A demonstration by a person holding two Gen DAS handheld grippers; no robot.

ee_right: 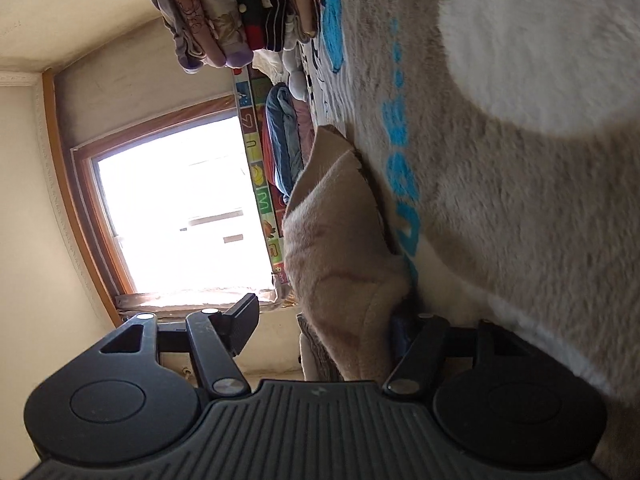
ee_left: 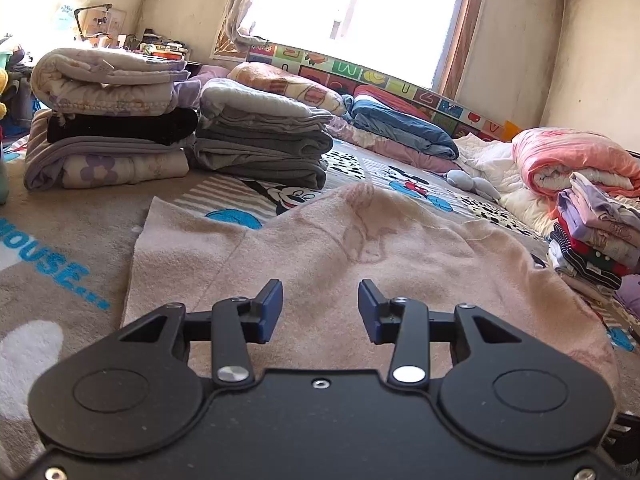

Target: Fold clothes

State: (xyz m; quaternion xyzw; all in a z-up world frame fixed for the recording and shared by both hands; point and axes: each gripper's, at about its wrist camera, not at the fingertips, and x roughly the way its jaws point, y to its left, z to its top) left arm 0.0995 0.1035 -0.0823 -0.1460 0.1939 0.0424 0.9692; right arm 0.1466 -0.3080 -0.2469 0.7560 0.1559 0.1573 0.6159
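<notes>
- Left tongs (ee_left: 320,310) hovering released over the beige garment (ee_left: 360,248), still only part-folded.
- Right tongs (ee_right: 324,330) straddling its raised edge, seemingly unclenched.
- Folded stacks (ee_left: 256,136) waiting beyond.

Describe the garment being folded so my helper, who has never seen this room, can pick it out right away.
Start at the bright window, then come down across the cartoon-mouse blanket that covers the bed. The garment is the fuzzy beige-pink top spread flat nearest the left hand-held gripper. Unlike the folded stacks around it, it lies open by itself with a faint pink print.
</notes>
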